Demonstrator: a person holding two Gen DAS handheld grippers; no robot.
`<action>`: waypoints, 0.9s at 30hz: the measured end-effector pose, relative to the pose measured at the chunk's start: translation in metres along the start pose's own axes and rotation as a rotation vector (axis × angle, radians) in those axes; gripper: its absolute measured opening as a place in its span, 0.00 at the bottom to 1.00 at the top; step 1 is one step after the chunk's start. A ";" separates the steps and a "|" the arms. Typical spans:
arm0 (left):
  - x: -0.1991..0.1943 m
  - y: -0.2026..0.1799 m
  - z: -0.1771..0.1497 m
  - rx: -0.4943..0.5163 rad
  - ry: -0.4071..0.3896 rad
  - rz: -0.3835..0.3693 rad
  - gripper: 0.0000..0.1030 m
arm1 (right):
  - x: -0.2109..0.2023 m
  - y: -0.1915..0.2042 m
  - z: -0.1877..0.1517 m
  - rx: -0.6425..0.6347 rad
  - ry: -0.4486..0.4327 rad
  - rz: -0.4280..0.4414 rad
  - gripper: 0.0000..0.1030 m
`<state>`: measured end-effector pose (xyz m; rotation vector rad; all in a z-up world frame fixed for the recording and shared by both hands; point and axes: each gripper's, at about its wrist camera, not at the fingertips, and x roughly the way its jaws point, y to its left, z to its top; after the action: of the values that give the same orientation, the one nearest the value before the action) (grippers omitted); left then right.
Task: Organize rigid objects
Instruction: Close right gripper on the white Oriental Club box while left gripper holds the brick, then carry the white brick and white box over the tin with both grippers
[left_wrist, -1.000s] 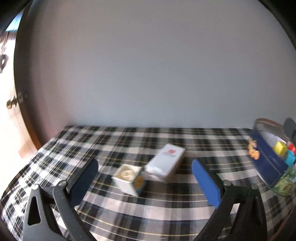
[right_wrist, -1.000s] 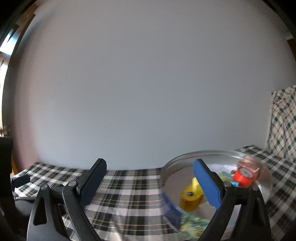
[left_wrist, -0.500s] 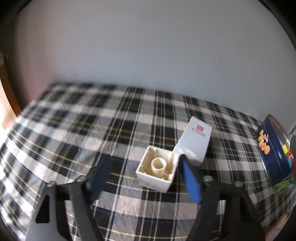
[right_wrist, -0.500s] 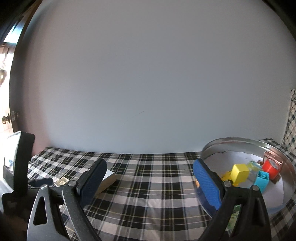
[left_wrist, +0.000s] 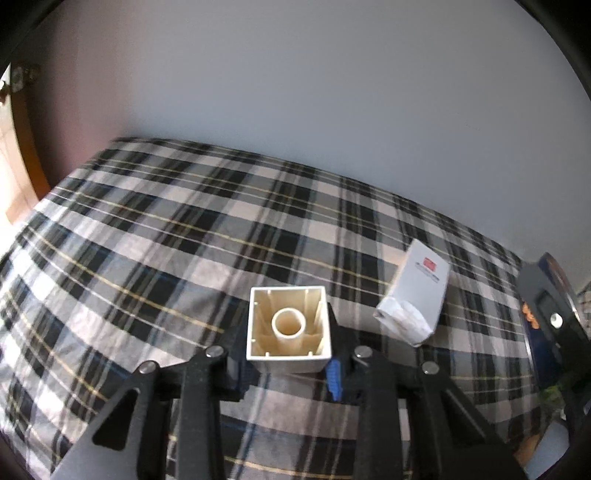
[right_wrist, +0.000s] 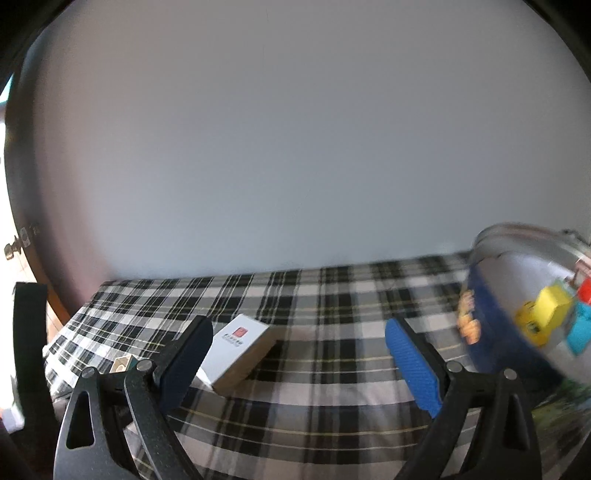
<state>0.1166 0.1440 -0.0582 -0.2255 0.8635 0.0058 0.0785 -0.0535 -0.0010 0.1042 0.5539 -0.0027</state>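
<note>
A: Since half a second ago the left hand-held gripper (left_wrist: 289, 373) has clenched on the white block (left_wrist: 288, 328), just left of the white carton (left_wrist: 415, 295).

B: The right hand-held gripper (right_wrist: 299, 363) gapes, released, over the plaid bench (right_wrist: 332, 369); the blue tin (right_wrist: 517, 314) sits far right.

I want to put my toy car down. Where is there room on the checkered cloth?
Lots of bare cloth lies left of the white block that the left gripper clamps, back to the wall. It is crowded on the right: white box, then the blue tin.
</note>
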 end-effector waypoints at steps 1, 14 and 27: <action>-0.001 0.002 0.001 0.003 -0.007 0.022 0.29 | 0.007 0.004 0.000 0.004 0.021 0.005 0.93; 0.005 0.023 0.005 -0.024 0.012 0.093 0.29 | 0.104 0.060 -0.006 -0.005 0.359 -0.001 0.63; 0.006 0.022 0.005 -0.030 0.011 0.090 0.29 | 0.062 0.044 -0.015 -0.062 0.301 0.042 0.43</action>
<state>0.1222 0.1655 -0.0639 -0.2150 0.8841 0.1022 0.1248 -0.0066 -0.0415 0.0560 0.8514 0.0716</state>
